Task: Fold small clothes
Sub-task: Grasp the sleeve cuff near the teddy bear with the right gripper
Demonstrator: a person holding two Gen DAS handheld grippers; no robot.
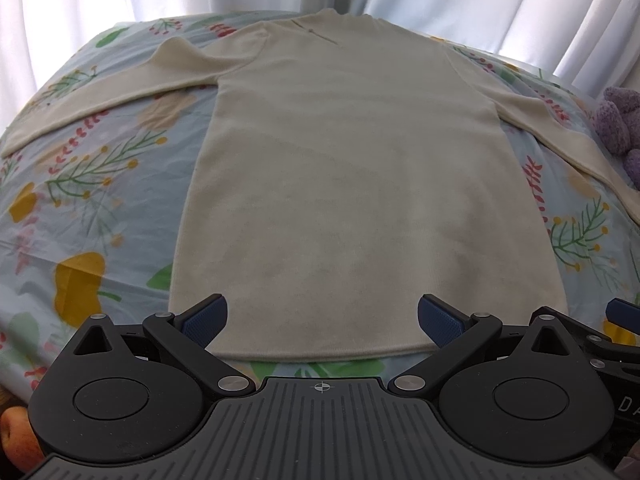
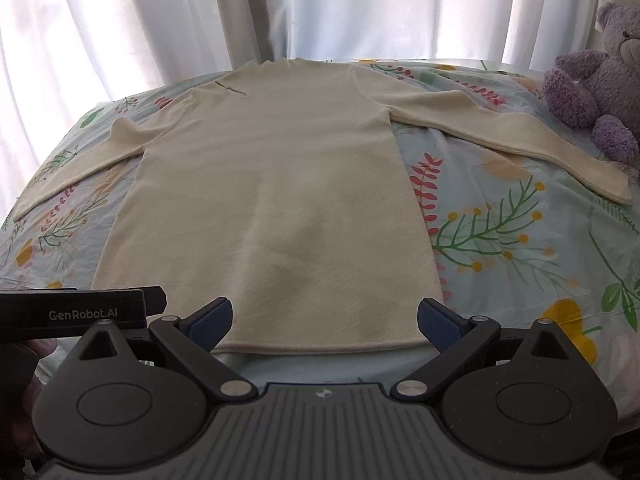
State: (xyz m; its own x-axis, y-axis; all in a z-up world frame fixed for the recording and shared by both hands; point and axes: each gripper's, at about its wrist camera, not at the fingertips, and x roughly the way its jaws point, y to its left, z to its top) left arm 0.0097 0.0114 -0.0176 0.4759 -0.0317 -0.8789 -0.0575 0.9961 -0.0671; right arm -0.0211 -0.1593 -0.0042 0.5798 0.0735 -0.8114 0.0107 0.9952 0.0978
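Observation:
A cream long-sleeved top (image 1: 340,168) (image 2: 276,192) lies flat on the bed, neck toward the curtains, hem toward me, both sleeves spread outward. My left gripper (image 1: 322,320) is open just above the hem, its blue pads (image 1: 204,322) wide apart and holding nothing. Over the hem's right part my right gripper (image 2: 324,322) is open too, pads (image 2: 438,326) spread, nothing between them. The left gripper's body (image 2: 80,312) shows at the left edge of the right wrist view, and a piece of the right gripper (image 1: 622,316) shows at the right edge of the left wrist view.
A floral bedsheet (image 1: 80,208) (image 2: 520,240) covers the bed. A purple teddy bear (image 2: 596,80) (image 1: 618,120) sits at the right, touching the end of the right sleeve. White curtains (image 2: 320,8) hang behind the bed.

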